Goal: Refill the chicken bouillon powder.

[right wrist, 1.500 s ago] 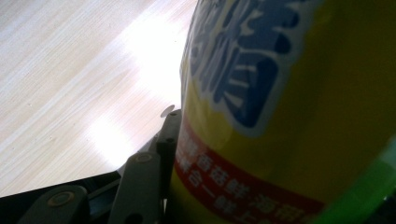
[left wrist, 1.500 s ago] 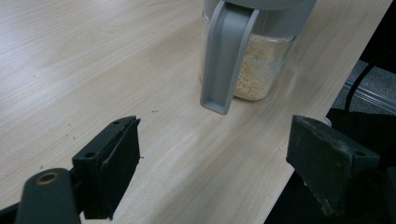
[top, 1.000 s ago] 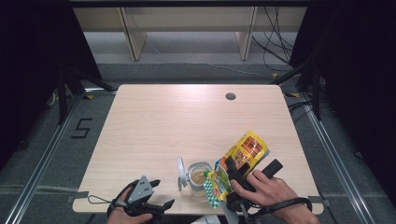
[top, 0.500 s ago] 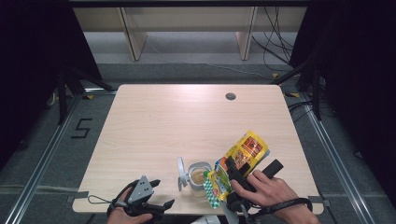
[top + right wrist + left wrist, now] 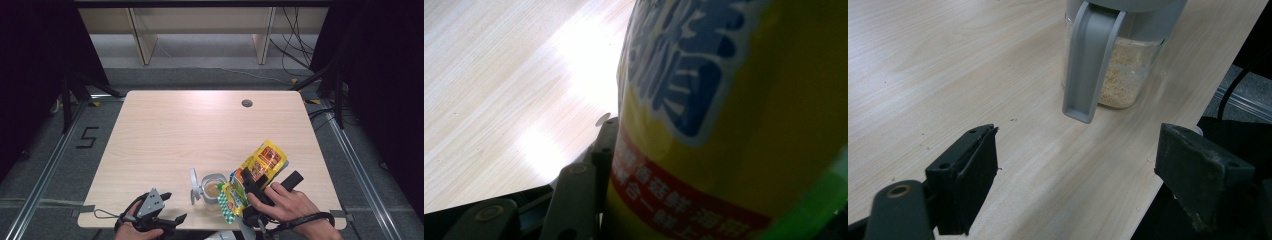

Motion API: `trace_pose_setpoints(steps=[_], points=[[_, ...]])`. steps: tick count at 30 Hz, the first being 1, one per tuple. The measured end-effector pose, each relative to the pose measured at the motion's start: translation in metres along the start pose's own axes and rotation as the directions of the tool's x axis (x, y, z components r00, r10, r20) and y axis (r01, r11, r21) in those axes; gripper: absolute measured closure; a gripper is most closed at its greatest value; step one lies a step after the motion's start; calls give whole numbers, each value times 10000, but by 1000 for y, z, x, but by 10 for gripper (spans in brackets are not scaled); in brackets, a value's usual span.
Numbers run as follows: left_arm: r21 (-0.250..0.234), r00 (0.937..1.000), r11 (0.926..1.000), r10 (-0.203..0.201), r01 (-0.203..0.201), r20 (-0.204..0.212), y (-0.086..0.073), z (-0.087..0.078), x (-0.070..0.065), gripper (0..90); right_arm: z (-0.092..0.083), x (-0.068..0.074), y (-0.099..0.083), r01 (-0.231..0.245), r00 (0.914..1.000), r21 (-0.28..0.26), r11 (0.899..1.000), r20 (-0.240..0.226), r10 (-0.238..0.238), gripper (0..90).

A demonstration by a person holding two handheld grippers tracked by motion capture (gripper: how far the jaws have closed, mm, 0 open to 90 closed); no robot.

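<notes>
A clear jar (image 5: 212, 190) holding beige granules stands near the table's front edge, its grey lid (image 5: 194, 186) flipped open to the left. My right gripper (image 5: 252, 192) is shut on a yellow printed pouch (image 5: 264, 159), which lies tilted with its green checkered end (image 5: 229, 206) beside the jar's mouth. In the right gripper view the pouch (image 5: 734, 115) is pressed against one black finger (image 5: 601, 150). My left gripper (image 5: 172, 209) rests at the front left edge, open and holding nothing. In the left gripper view it (image 5: 1083, 170) faces the jar (image 5: 1123, 70) and its grey lid flap (image 5: 1090, 60).
The light wooden table (image 5: 200, 130) has a small round hole (image 5: 246, 103) at the far right. Pale shelf legs (image 5: 142, 35) stand beyond the far edge. Cables (image 5: 295, 45) run over the floor at the right. A "5" mark (image 5: 87, 137) is on the floor at the left.
</notes>
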State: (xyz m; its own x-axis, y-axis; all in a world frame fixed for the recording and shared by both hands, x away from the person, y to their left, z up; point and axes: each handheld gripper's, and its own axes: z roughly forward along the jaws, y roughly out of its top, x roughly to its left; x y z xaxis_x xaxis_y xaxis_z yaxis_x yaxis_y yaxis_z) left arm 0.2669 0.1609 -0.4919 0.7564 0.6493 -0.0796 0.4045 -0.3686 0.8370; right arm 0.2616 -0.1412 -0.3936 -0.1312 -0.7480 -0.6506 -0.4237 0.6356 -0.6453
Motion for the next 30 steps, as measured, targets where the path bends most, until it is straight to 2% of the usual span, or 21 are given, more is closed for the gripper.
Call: trace_pose_setpoints(steps=[11,12,19,22,23,25,26,27,28,29,30], points=[[15,9999,9999,-107,107,53,0,1,0,166,-1,1,-1,-47,10000,67,10000,-47,47,606],[105,10000,9999,-10,10,39,0,0,0,166,-1,1,-2,-48,10000,65,10000,-50,48,606],[17,9999,9999,-101,101,57,0,0,0,166,-1,2,-2,-153,9999,73,9999,78,153,606],[-61,9999,9999,-135,136,22,0,1,-1,166,-1,2,-2,-219,9998,-21,9998,-1,219,605],[165,9999,9998,120,-119,-84,0,-1,2,166,-1,3,-3,-339,9994,-84,9994,25,340,605],[185,9998,9997,165,-164,-92,0,-1,2,166,-1,5,-3,-425,9990,-101,9990,167,427,606],[-56,10000,9999,-91,91,17,0,1,0,166,-2,8,-3,-852,9963,-17,9964,90,852,606],[-54,10000,10000,-72,72,13,0,1,0,166,-2,8,-3,-880,9961,5,9961,56,880,606],[-56,10000,10000,-82,82,17,0,1,0,166,-1,7,-3,-685,9977,-74,9976,-29,684,606],[-58,10000,10000,-79,79,15,0,1,0,166,-2,9,-3,-893,9960,-51,9960,-59,893,606],[-57,10000,9999,-91,91,15,0,1,0,166,-2,9,-3,-909,9958,-113,9958,102,911,606]])
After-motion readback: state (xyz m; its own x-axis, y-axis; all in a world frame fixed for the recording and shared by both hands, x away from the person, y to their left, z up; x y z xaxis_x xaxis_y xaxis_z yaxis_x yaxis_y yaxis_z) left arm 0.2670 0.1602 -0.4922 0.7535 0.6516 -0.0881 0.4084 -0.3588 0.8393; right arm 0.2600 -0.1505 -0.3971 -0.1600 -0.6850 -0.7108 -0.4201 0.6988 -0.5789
